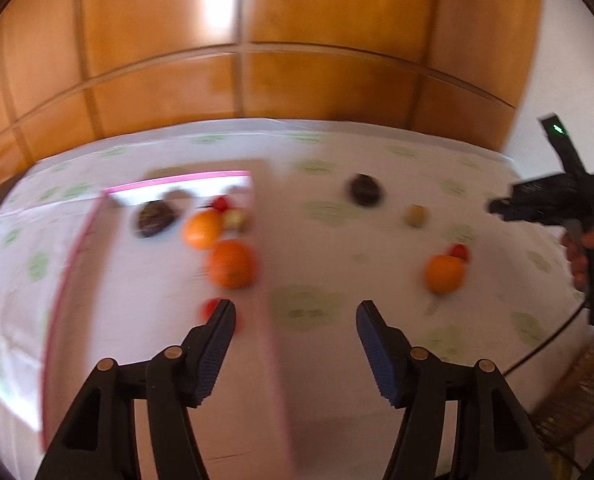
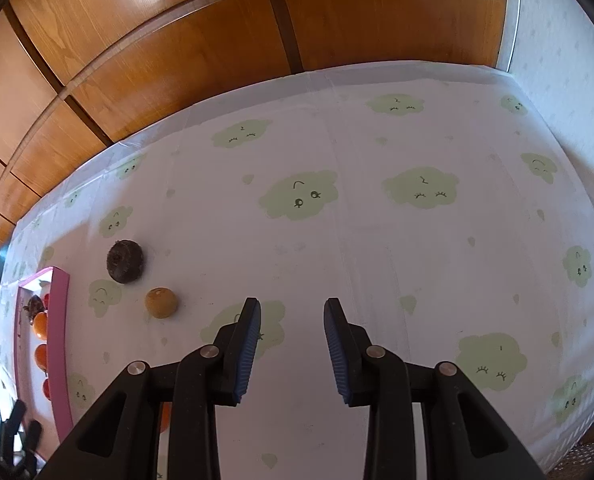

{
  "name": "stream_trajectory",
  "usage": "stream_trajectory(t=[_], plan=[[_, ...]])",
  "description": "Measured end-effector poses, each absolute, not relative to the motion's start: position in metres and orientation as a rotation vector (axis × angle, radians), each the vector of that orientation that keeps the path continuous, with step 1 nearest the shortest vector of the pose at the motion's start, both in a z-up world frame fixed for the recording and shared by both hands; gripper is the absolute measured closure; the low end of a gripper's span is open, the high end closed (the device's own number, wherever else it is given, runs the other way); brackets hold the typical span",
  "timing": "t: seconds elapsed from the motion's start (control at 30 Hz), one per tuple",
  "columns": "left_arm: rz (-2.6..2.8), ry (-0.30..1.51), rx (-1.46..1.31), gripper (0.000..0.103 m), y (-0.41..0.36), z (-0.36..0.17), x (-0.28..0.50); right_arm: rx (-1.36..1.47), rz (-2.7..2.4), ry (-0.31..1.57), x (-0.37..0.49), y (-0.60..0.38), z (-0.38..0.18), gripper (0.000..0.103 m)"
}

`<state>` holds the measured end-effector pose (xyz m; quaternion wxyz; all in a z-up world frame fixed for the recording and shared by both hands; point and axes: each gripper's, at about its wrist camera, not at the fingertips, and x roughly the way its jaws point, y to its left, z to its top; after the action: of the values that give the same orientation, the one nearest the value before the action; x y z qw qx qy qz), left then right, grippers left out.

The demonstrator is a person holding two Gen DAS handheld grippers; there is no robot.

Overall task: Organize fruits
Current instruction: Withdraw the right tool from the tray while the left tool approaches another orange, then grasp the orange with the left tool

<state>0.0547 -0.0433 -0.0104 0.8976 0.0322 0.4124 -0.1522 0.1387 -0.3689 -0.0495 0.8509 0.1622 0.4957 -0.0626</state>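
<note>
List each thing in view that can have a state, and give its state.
left gripper: open, empty
right gripper: open, empty
pink box: open, several fruits inside
orange: on the tablecloth, outside the box
dark round fruit: on the tablecloth, outside the box
brown fruit: on the tablecloth, outside the box

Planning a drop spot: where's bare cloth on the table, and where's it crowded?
Free: the tablecloth right of the dark fruit and brown fruit, out to its far and right edges. Crowded: inside the pink tray, and around the loose orange.
</note>
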Motion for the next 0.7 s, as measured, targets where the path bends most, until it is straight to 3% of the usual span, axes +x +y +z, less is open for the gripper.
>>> stream_trajectory(t=[0.57, 0.63, 0.67, 0.7], plan=[[-0.611, 0.986, 0.147, 0.035, -0.17, -0.049, 0.099, 0.366, -0.102, 1.032, 0.14, -0.371, -0.047, 0.07], [-0.599, 1.01, 0.137, 0.043, -0.174, -0.058, 0.107, 0.364, -0.097, 1.034, 0.14, -0.37, -0.047, 0.07], [-0.608, 1.022, 0.122, 0.055, -0.174, -0.062, 0.11, 0.362, -0.095, 1.034, 0.14, -0.37, -0.047, 0.07], [-0.618, 1.027, 0.112, 0.06, -0.174, -0.064, 0.11, 0.359, -0.093, 1.034, 0.141, -0.369, -0.047, 0.07]])
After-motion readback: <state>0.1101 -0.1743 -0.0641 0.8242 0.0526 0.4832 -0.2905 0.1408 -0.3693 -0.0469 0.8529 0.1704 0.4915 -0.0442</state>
